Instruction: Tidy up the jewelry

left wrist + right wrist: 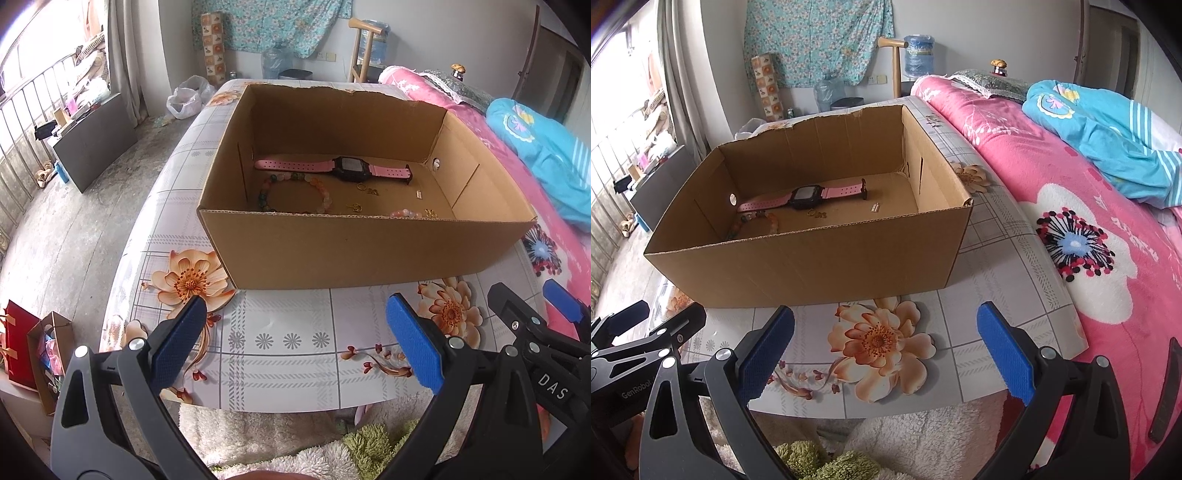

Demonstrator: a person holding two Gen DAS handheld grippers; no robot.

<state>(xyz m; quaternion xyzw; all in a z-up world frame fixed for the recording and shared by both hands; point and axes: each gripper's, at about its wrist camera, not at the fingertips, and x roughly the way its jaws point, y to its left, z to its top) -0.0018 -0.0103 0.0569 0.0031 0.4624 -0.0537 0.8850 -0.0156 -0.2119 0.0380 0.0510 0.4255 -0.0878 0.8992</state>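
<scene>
Cardboard box (354,254) on a table (280,350) with a flowered, tiled covering, seen from the left wrist camera, top open, far rim torn and ragged. Inside on the box floor: pink-strapped watch (343,168) with a black square face, laid flat along the far wall; beaded bracelet (295,194) of green, orange and pale stones curled just in front of it; several small gold pieces (364,187) scattered near the middle; a tiny silver piece (418,194) toward the right side. Left gripper (293,338) held low over the near table edge, short of the box, blue pads spread wide, nothing between them. Right wrist camera next: same box (812,266) viewed from its other near corner, watch (805,195) along the far side, bracelet (757,221) partly hidden behind the near wall, gold bits (817,213) and silver piece (874,209) apart on the bare cardboard. Right gripper (886,343) likewise spread wide and empty, above a printed orange flower on the table (997,229), pink floral bedding (1089,229) just to the right.
</scene>
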